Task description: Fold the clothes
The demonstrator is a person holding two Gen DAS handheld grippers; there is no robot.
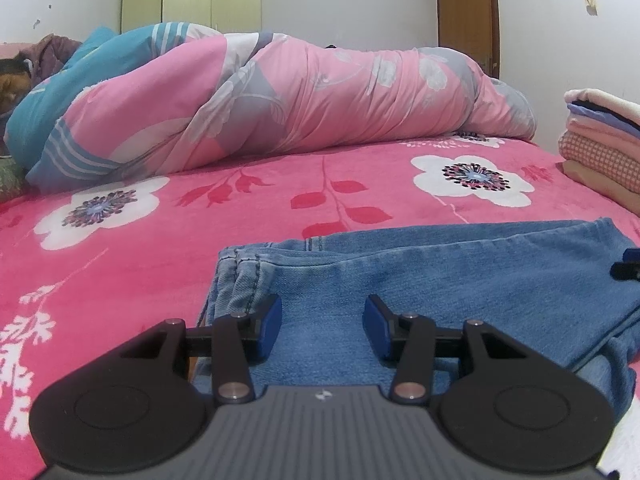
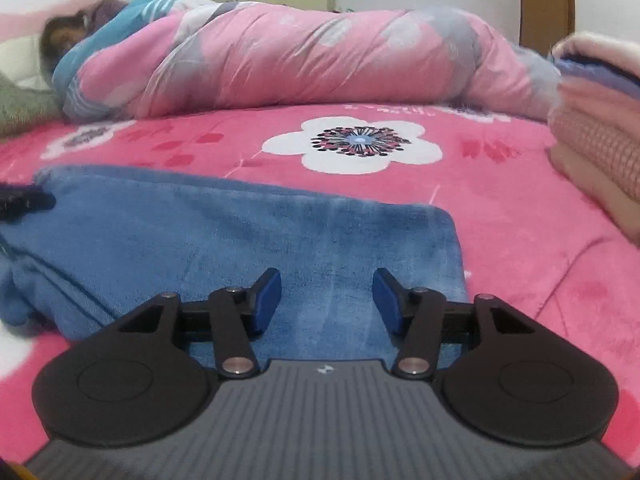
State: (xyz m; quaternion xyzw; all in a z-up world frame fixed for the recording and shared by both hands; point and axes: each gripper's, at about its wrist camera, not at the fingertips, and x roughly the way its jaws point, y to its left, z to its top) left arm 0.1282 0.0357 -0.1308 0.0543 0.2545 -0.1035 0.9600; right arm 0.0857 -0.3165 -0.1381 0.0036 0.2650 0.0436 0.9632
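Observation:
A pair of blue jeans (image 1: pixel 440 280) lies folded flat on the pink flowered blanket (image 1: pixel 120 272). My left gripper (image 1: pixel 323 304) hovers low over the jeans' left end. Its blue pads (image 1: pixel 269 320) stand apart, with flat denim showing between them and nothing pinched. In the right wrist view the same jeans (image 2: pixel 240 236) spread leftward, and my right gripper (image 2: pixel 327 280) sits open over their right end, pads clear of the cloth. The tip of the other gripper shows at the frame edge in each view: the right one (image 1: pixel 628 264) and the left one (image 2: pixel 24 200).
A stack of folded clothes (image 1: pixel 604 148) (image 2: pixel 600 128) stands at the bed's right side. A bulky pink and blue quilt (image 1: pixel 300 108) lies across the back, with a person's head (image 1: pixel 12 76) at its far left. Bare blanket (image 2: pixel 500 220) lies between the jeans and the stack.

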